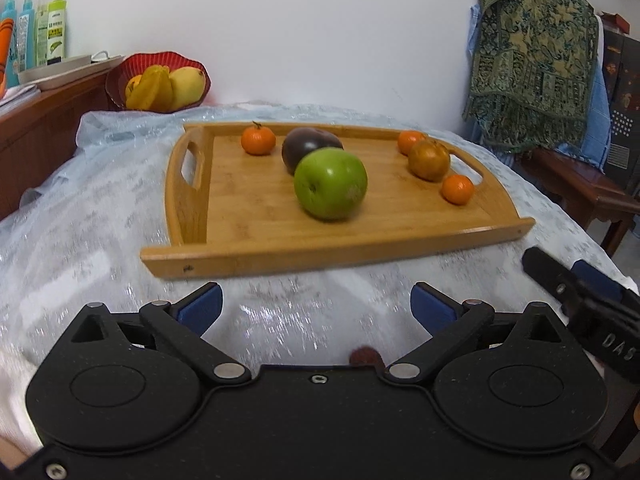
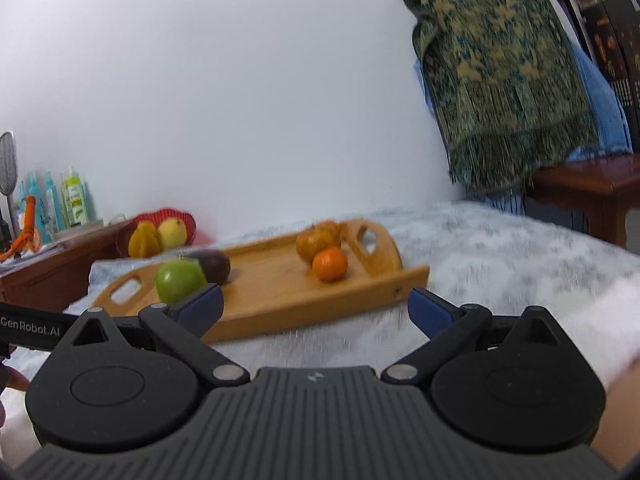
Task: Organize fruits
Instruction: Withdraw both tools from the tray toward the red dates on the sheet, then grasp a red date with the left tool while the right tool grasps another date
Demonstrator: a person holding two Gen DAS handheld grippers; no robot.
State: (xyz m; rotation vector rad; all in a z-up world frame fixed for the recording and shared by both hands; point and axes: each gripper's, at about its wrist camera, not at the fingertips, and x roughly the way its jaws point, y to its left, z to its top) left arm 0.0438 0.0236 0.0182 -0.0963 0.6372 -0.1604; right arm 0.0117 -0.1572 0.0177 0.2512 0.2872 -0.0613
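A wooden tray (image 1: 256, 220) (image 2: 280, 292) lies on the pale cloth. It carries a green apple (image 1: 330, 184) (image 2: 180, 281), a dark purple fruit (image 1: 308, 148) (image 2: 216, 266) behind it, a brownish orange (image 1: 429, 160) (image 2: 314, 242) and three small tangerines (image 1: 258, 140) (image 1: 458, 189) (image 1: 410, 140). My left gripper (image 1: 316, 306) stands open over the cloth, short of the tray's near edge, with nothing between its blue pads. My right gripper (image 2: 316, 308) is open too, in front of the tray's near corner, and shows at the right edge of the left wrist view (image 1: 576, 284).
A red bowl (image 1: 160, 80) (image 2: 160, 232) with yellow fruit sits at the back left by the wall. Bottles (image 1: 36, 32) stand on a wooden sideboard (image 1: 40, 128) to the left. A patterned cloth (image 1: 532, 64) hangs over furniture at the right, above a wooden bench (image 1: 580, 184).
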